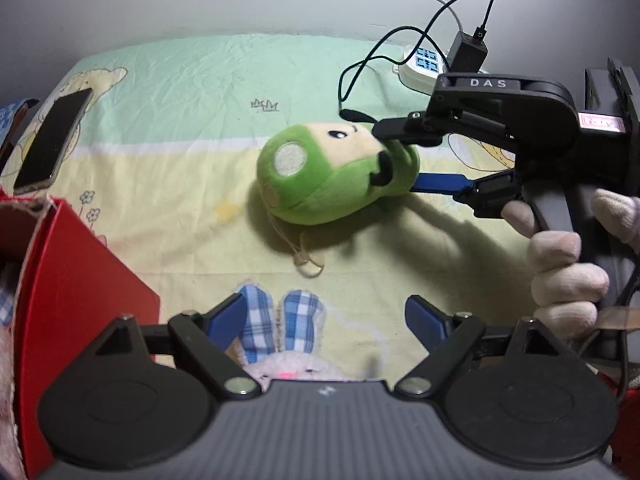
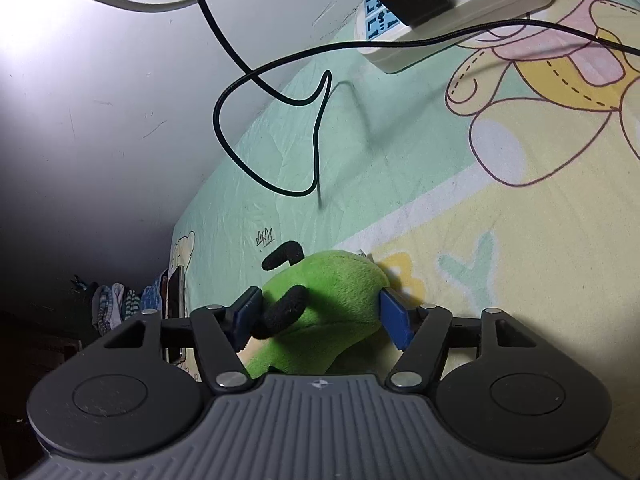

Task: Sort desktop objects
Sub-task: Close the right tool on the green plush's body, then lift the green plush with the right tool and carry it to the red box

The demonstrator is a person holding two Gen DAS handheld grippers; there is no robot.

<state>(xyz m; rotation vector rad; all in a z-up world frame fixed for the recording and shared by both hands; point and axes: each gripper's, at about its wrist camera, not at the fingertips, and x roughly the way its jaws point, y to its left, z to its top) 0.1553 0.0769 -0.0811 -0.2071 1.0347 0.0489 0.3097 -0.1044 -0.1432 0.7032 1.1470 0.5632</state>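
The green plush point(image 2: 332, 300) lies between the right gripper's point(image 2: 320, 320) jaws, pads pressing its sides; the left gripper point(image 1: 324, 320) hangs released, farther off.

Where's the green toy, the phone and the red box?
green plush toy point(image 1: 320, 184): left wrist view, its green side.
phone point(image 1: 52, 140): left wrist view, dark screen.
red box point(image 1: 80, 280): left wrist view, its red side.

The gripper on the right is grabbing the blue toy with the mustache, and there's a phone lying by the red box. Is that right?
Almost. The toy is green, not blue; only the gripper's pads are blue. The left wrist view shows its green body with the right gripper around it, and the right wrist view shows the pads against its sides. The phone does lie near the red box.
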